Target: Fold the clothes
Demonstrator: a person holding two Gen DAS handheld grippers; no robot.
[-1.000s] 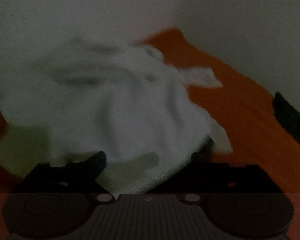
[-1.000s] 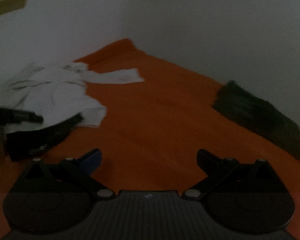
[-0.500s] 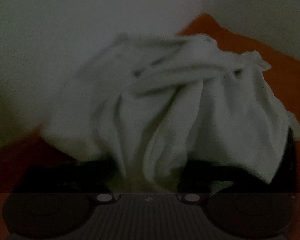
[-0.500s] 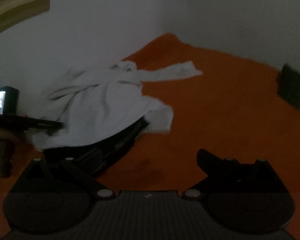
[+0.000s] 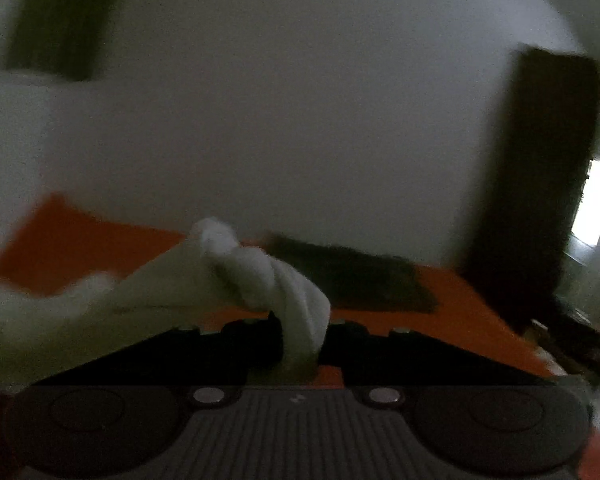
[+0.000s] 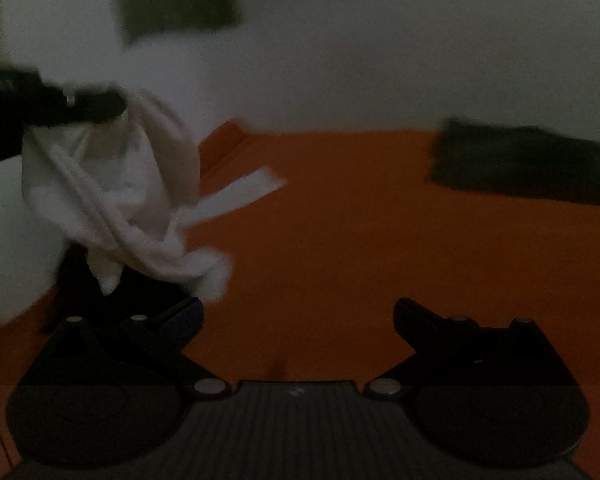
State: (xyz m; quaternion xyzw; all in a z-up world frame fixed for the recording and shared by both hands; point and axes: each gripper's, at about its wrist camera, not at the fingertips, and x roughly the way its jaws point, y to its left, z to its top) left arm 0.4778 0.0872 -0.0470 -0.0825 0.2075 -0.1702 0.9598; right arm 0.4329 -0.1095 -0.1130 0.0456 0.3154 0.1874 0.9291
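Left gripper [image 5: 300,344] pinched tight on a bunched bit of the white cloth [image 6: 116,196], lifted high over the left side of the orange bed [image 6: 340,240]; right gripper [image 6: 298,316] wide open, holding nothing. Could slip out, with so little cloth pinched. Could also stay twisted, or drag the dark clothes [image 6: 112,300] underneath off the near edge.

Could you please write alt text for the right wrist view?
The left gripper holds a white garment bunched in the air above an orange bed. The right gripper is open and empty in the foreground, with a dark garment lying farther back.
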